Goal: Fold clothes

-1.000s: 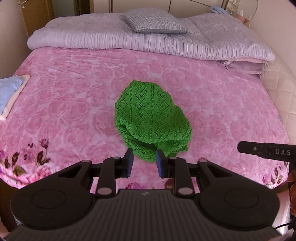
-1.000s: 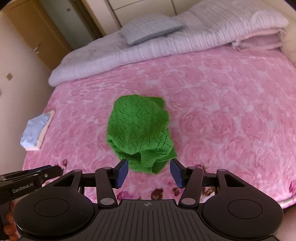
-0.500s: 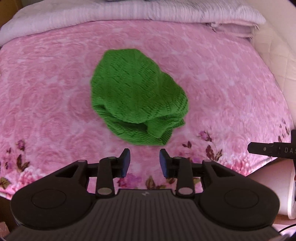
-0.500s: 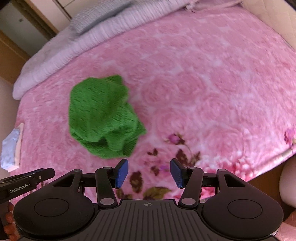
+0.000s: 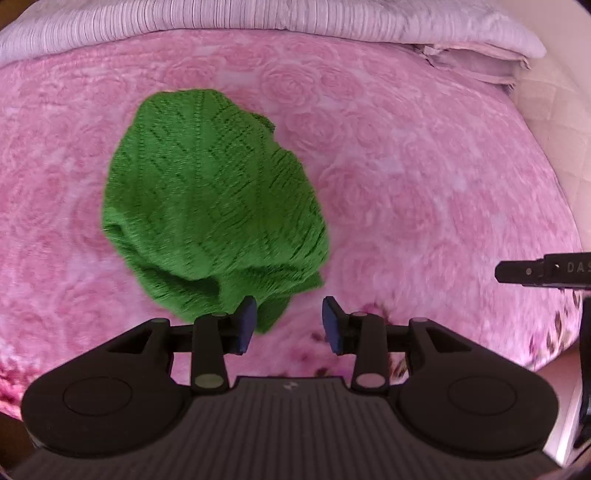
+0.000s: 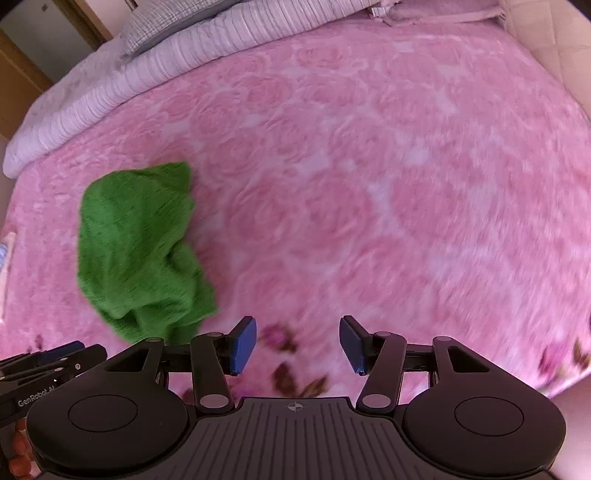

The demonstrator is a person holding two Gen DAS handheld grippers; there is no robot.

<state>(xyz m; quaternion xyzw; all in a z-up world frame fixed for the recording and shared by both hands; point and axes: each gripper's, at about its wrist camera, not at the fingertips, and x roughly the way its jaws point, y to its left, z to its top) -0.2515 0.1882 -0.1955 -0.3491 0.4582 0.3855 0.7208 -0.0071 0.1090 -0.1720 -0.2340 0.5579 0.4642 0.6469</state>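
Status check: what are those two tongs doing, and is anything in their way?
Left tongs opening, nothing between them. Right tongs open, empty. Green knit garment crumpled on the pink bedspread, not yet gripped. Nothing in the way.

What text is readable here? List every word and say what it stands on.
"DAS", cut off by the frame edge: on the right gripper, seen from the left wrist.
"GenRobot.AI", last letters partly hidden: on the left gripper, seen from the right wrist.
Nothing else readable.

Pink bedspread [image 6: 388, 192] right of green knit heap [image 6: 136, 251] open; folded quilt [image 5: 258, 16] (far edge) blocks.
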